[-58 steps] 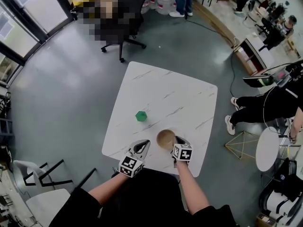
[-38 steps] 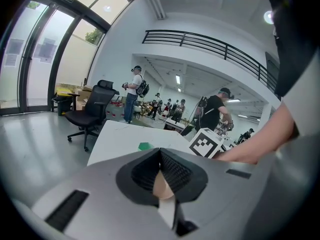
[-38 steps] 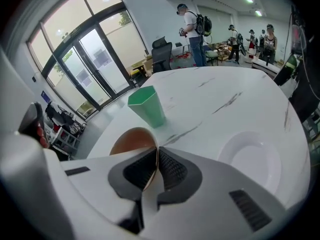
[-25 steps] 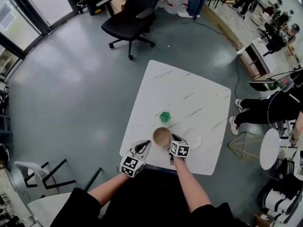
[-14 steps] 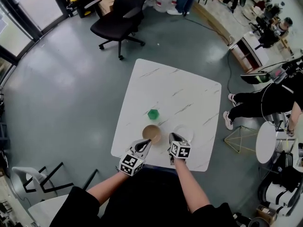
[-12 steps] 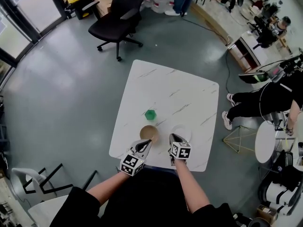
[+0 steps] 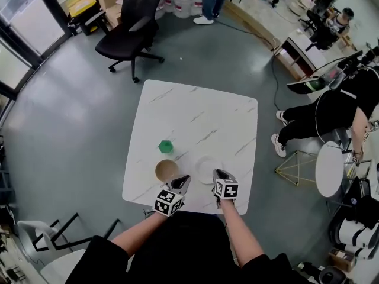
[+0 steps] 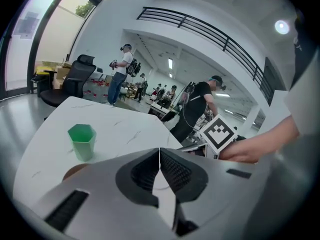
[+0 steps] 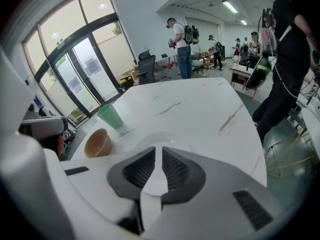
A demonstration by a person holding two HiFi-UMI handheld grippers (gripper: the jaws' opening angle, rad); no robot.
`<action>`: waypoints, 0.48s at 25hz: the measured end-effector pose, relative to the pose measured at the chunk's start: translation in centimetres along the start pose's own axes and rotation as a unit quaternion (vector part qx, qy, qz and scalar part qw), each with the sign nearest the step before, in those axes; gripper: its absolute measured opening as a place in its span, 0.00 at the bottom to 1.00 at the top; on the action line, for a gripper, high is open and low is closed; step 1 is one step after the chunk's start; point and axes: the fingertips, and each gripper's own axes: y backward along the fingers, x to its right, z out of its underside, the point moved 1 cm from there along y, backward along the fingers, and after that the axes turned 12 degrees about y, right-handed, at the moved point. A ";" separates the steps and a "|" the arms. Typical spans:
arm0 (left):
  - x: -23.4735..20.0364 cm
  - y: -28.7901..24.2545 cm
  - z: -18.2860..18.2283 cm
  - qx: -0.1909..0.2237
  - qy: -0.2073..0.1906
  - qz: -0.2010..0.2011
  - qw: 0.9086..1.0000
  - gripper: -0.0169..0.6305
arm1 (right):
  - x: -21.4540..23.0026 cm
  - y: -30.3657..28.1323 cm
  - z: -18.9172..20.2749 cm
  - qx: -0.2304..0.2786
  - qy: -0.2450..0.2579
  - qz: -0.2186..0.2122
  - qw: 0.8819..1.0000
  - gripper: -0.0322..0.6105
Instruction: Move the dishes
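Grippers are held over the near edge of the white marble-veined square table (image 7: 195, 108). Left gripper (image 7: 182, 181): jaws pressed together, nothing between. Right gripper (image 7: 218, 173): jaws a narrow slit apart, nothing clamped. Just beyond the left tips the round tan bowl (image 7: 167, 171) is seen. At the right tips lies the flat white plate (image 7: 205, 167). Farther out, the green hexagonal plastic cup (image 7: 166, 147) stands upright near the bowl. A pick is judged next: jaws should be opened before descent, the bowl taken by its wall, the plate's rim met with the gripper rolled.
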 end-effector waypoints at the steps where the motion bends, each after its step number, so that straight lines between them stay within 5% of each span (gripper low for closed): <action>1: 0.4 -0.7 0.1 -0.008 0.002 0.000 1.000 0.05 | 0.6 -0.1 0.3 -0.008 -0.001 -0.008 1.000 0.13; 6: 1.0 -4.6 1.8 -0.066 0.017 -0.003 0.998 0.06 | 3.9 -0.8 1.9 -0.028 0.000 -0.014 0.999 0.20; 12: -0.4 -7.4 4.7 -0.117 0.086 -0.055 0.988 0.22 | 5.7 -2.2 3.7 -0.056 0.001 -0.036 0.998 0.21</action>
